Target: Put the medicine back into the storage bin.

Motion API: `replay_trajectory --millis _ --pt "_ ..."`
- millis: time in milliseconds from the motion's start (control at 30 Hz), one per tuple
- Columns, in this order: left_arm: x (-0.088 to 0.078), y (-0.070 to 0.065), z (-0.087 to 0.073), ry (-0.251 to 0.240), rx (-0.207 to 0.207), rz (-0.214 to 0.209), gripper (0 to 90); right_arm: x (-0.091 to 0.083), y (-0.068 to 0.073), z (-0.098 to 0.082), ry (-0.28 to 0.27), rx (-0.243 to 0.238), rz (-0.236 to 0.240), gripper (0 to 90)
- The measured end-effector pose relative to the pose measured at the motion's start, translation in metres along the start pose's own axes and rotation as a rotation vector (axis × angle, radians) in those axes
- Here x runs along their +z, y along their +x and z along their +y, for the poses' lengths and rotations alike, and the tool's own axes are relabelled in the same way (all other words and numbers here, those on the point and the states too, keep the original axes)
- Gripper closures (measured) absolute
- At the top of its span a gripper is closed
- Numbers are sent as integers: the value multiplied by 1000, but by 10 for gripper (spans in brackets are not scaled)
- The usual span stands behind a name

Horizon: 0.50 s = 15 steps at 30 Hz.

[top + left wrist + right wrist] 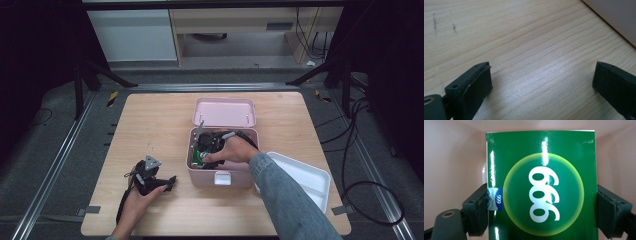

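Green "999" packet (541,187) inside pink box (222,172) | right hand-held gripper (541,212) clamps it | left hand-held gripper (541,85) agape, empty

A: How much of the green box (541,185) can you see?
B: Its lower end is cut off by the bottom edge, and from above the hand (232,150) hides most of it.
A: And the pink case (614,17)?
B: Just a blurred corner there.
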<state>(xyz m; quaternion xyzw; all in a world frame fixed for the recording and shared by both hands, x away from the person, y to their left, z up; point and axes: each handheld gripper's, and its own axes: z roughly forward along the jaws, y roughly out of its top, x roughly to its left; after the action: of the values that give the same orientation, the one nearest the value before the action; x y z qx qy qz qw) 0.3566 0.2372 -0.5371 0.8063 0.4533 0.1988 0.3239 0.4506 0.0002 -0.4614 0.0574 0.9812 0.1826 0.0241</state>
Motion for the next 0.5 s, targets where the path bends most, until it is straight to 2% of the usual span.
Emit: replay_trajectory --millis 233,500 --pt "0 0 0 0 0 0 16 -4 4 -2 31 11 -15 145" --pt "0 0 0 0 0 0 16 -15 3 -6 -23 38 -21 112"
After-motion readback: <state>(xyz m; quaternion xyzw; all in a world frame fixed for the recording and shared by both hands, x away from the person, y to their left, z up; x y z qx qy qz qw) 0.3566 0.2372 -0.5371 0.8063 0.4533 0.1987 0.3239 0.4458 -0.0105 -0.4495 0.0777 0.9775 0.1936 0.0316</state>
